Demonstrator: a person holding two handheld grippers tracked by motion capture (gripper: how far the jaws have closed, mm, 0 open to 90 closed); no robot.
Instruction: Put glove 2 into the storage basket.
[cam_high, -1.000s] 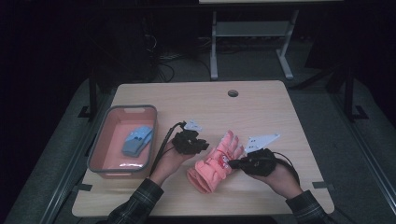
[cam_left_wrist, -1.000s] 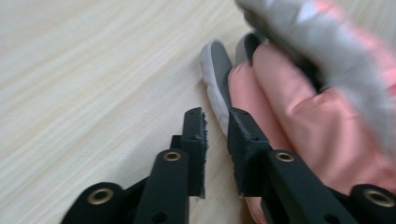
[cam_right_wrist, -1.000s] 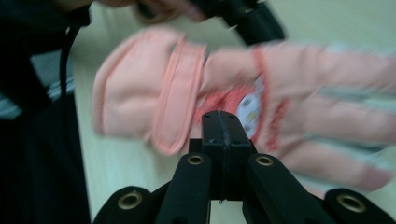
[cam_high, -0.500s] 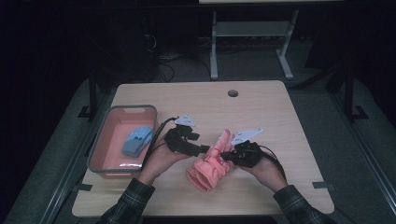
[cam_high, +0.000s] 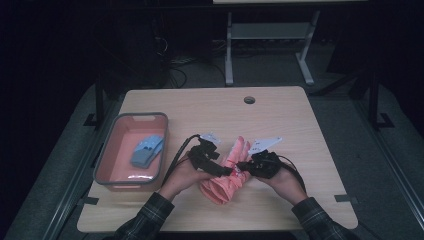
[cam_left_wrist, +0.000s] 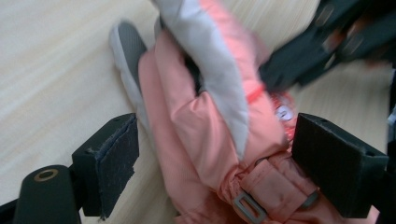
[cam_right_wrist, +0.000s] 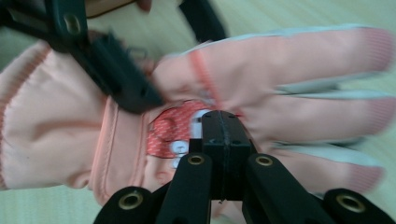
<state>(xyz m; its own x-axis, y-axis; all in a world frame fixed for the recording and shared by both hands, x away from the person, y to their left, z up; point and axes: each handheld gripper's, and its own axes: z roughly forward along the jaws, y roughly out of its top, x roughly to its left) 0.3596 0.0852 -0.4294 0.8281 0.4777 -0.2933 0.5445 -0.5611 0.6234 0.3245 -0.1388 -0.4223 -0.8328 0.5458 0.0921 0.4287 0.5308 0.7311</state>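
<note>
Near edge of the table: my two forearms in plaid sleeves (cam_high: 145, 220) come in over it, one hand on each gripper.
Glove: a pink glove (cam_high: 227, 172) lies flat on the wooden table (cam_high: 280, 115), towards the near edge and about midway between the left and right edges, cuff nearest me, fingers pointing to the far edge.
Left gripper: my left gripper (cam_high: 220, 169) sits at the glove's left side, around the wrist part. Its jaws have just been opening and now stand wide, one pad (cam_left_wrist: 114, 161) clear of the fabric over bare wood; the other stands close against the strap and buckle (cam_left_wrist: 247, 210), and I cannot tell whether it touches. The glove (cam_left_wrist: 205, 121) lies between them, not squeezed.
Right gripper: my right gripper (cam_high: 244, 166) meets the glove from its right side. Its jaws are pressed fully together on the back of the glove (cam_right_wrist: 289, 84), beside the red patterned patch (cam_right_wrist: 170, 123).
Left edge, farther off: a pink tub (cam_high: 117, 180) with a grey rim, holding a folded blue item (cam_high: 147, 150).
Far edge: a dark round hole (cam_high: 249, 100) in the tabletop.
</note>
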